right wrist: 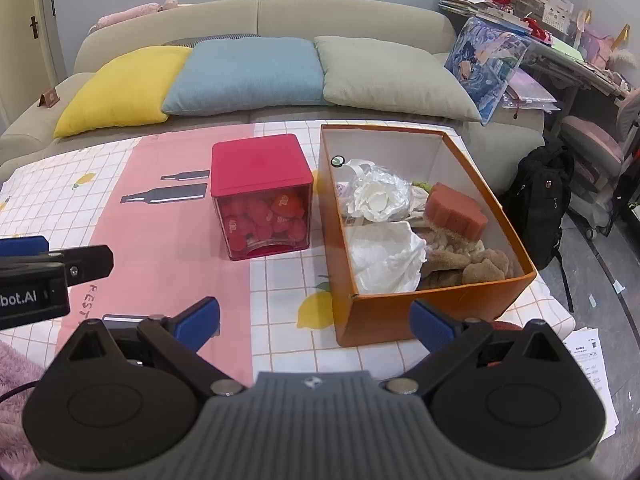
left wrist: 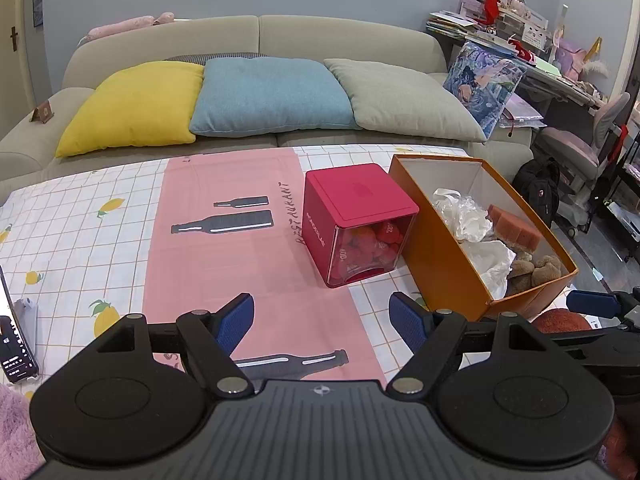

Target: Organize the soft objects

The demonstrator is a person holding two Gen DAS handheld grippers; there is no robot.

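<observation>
Both tools hang low over the near edge of the table. The left gripper (left wrist: 322,320) has its blue ribbed pads spread wide with nothing between them, and the right gripper (right wrist: 316,320) is splayed just the same, empty too.

Just beyond the right gripper, a little to the right, sits the orange cardboard box (right wrist: 384,316), long and open-topped with pale inner walls. Inside it the soft things are heaped: crinkled white plastic wrap (right wrist: 376,196) at the far end, a crumpled white cloth (right wrist: 384,256) nearer, a rust-coloured sponge block (right wrist: 456,210) with a notched edge, and fuzzy brown plush pieces (right wrist: 468,262) against the near right corner.

Left of the box, close beside it but apart, stands a red cube container (left wrist: 356,220) with an opaque smooth lid and clear plastic front walls, packed with small red plush shapes. It lies far ahead of the left gripper, slightly right.

The tablecloth (left wrist: 80,220) is a white grid print with lemons and a pink panel with bottle shapes. Behind the table, a beige sofa (left wrist: 344,36) carries yellow, blue and grey cushions.
</observation>
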